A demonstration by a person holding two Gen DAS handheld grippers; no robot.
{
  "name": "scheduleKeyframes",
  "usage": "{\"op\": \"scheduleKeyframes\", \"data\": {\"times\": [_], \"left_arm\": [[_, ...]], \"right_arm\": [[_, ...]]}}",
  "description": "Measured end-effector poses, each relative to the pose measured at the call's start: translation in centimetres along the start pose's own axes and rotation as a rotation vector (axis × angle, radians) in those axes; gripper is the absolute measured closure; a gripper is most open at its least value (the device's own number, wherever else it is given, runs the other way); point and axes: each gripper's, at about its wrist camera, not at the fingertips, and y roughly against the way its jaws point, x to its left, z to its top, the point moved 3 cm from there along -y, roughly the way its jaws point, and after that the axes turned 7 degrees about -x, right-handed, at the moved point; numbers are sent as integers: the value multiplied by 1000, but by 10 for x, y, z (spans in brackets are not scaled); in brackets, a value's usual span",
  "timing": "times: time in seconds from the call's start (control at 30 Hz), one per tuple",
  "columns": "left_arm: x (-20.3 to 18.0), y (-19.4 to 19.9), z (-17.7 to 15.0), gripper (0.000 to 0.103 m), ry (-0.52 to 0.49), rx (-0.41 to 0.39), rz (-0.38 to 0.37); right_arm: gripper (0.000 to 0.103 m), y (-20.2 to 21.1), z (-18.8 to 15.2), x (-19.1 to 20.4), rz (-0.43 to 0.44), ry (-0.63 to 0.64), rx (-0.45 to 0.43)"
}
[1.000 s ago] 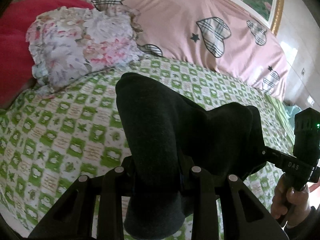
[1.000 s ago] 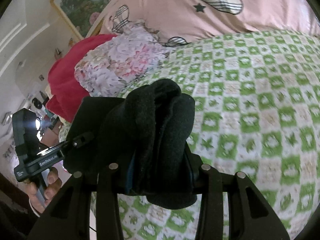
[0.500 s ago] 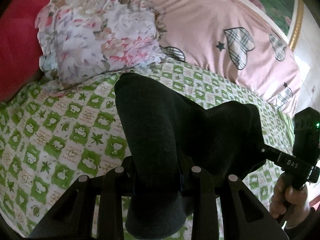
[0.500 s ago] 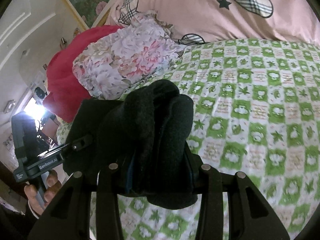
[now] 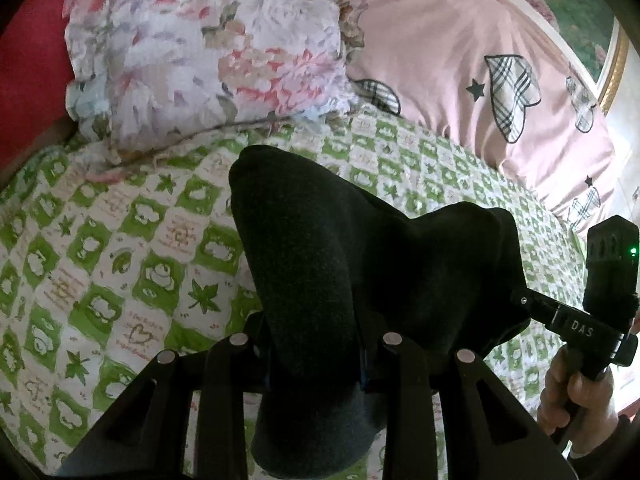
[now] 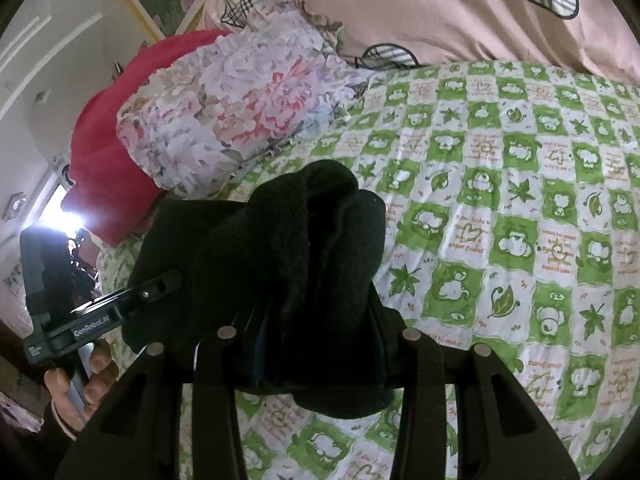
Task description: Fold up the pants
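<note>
The black pants (image 5: 320, 264) hang bunched between both grippers above the green-and-white checked bedsheet (image 5: 120, 264). My left gripper (image 5: 316, 364) is shut on one thick fold of the pants, which drapes over and hides its fingertips. My right gripper (image 6: 316, 344) is shut on another bunched part of the pants (image 6: 304, 248). The right gripper also shows at the right edge of the left wrist view (image 5: 576, 320), the left gripper at the left of the right wrist view (image 6: 96, 312), each clamped on the cloth.
A floral pillow (image 5: 208, 52) and a red cushion (image 5: 28, 56) lie at the head of the bed. A pink quilt with plaid hearts (image 5: 460, 68) lies behind. The checked sheet (image 6: 520, 208) spreads to the right.
Both grippers have moved forward with the pants, toward the floral pillow and pink quilt, which now look closer. The grip on the pants has not changed.
</note>
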Motion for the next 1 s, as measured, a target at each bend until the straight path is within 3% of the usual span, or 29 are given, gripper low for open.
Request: {"op": "scheduleKeyframes", "data": {"times": [0.13,0.27,0.33,0.47,0.63,0.7,1.0], "left_arm": [[10,-8,-7,72,21,18,-21],[18,-15,-12,56,47,41,-30],[22,-17,-13,53,60,47,-39],[24,-19,-16,46,72,46,-37],[23,-18,-15,44,71,46,-37],[24,-16,-16,36,72,46,-26],[24,4,-19,24,64,17,11]], "right_arm": [[49,-7,-5,-10,9,-24,3],[43,-9,-9,-20,26,-39,-1],[40,-9,-11,-25,34,-48,-8],[21,-10,-14,-31,14,-32,-26],[16,-13,-16,-38,22,-56,-36],[16,-11,-16,-38,21,-60,-40],[15,4,-17,-22,-2,-25,-64]]}}
